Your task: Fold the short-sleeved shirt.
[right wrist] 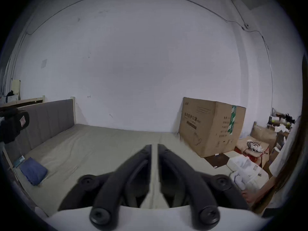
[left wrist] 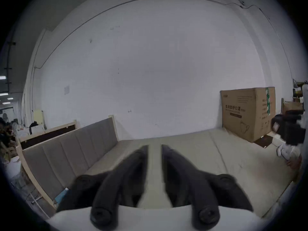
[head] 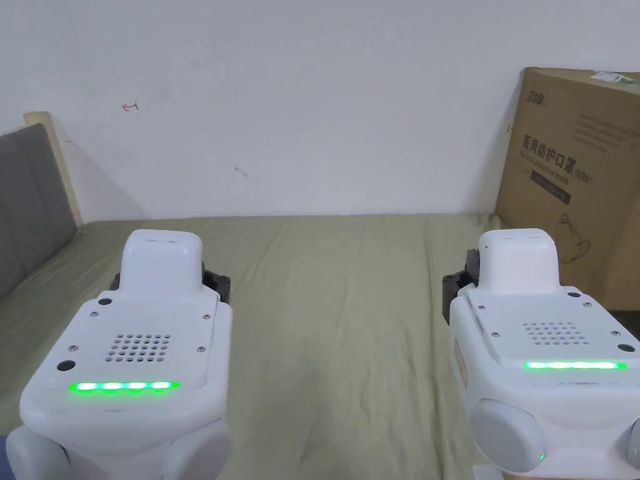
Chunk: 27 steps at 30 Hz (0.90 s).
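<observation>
Lying folded, possibly shirt [right wrist: 33, 170], far left of both slightly-parted, empty hand-held grippers [right wrist: 154, 145].

Head view looks down and forward over both units, close. Both gripper views sit low above the bed [right wrist: 100, 144], facing the wall [left wrist: 158, 68]. All three share bed, wall, cardboard box [head: 575, 181].

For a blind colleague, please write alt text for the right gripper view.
The right gripper, jaws slightly apart and holding nothing, hangs over a green bed sheet. A folded blue cloth lies at the left; a cardboard box stands at the right.
</observation>
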{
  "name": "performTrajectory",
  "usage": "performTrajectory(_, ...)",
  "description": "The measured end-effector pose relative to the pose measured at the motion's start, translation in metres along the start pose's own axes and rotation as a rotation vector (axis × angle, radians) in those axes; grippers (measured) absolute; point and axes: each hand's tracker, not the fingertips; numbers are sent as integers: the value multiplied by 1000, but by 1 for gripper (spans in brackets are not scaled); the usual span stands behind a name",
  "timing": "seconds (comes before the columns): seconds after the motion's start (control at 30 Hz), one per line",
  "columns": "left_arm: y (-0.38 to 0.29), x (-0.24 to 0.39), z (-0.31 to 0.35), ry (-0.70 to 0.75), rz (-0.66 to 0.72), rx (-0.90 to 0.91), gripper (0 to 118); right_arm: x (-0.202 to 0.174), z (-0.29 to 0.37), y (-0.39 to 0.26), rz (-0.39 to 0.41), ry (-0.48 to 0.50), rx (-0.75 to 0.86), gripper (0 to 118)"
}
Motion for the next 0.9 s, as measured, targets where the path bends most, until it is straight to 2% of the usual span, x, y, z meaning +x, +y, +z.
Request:
performTrajectory(0.03, 1, 0, 2, -4, 10, 1, 51, 1, -2, 0, -13, 18, 0, 54)
performTrajectory(0.07, 1, -2, 4, -28, 39, 13, 90, 1, -3, -1, -34, 38, -11, 84)
performTrajectory(0.1, 2, -4, 5, -56, 69, 10, 111, 2, -3, -2, -44, 46, -17, 98)
performTrajectory(0.13, 0, -6, 3, -49, 69, -10, 117, 3, -4, -3, -49, 49, -13, 107)
performTrajectory(0.27, -4, -8, 1, -73, 84, -6, 116, 2, 0, -6, -27, 27, 22, 117)
performTrajectory(0.37, -5, -10, -2, -147, 96, -47, 116, 4, -1, -5, -20, 21, 33, 117)
performTrajectory(0.57, -2, -14, -2, -174, 166, -69, 116, 6, -3, -4, -47, 28, 33, 117)
performTrajectory(0.73, 0, -9, -10, -131, 135, -109, 116, 4, -7, -5, -44, 38, 18, 117)
performTrajectory(0.9, 2, -3, -10, -90, 161, -154, 116, 3, -10, -6, -46, 46, 6, 117)
